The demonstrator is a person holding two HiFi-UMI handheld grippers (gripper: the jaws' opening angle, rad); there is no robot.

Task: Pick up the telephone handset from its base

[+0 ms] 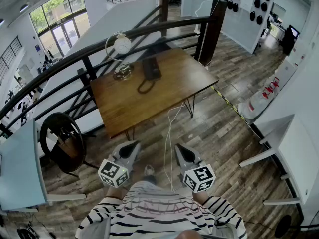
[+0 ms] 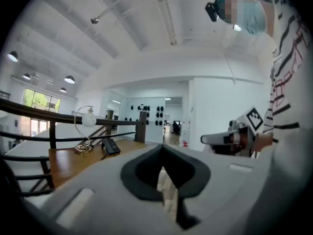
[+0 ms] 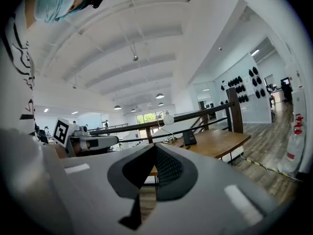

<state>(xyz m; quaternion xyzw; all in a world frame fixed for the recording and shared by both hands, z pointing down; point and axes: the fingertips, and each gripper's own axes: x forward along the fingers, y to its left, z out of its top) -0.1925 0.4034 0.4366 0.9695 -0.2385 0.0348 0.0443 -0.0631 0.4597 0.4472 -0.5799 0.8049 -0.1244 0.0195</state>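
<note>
The black telephone stands on the far side of a wooden table, its handset lying on the base and its cord looped in front. It also shows in the left gripper view as the telephone and in the right gripper view as the telephone. Both grippers are held close to the person's body, well short of the table. My left gripper is shut with nothing in it. My right gripper is shut and empty too.
A globe lamp on a ring stand sits left of the phone. A dark railing runs behind the table. A round black stand is at the left, white desks at the right, and a white cable lies on the wood floor.
</note>
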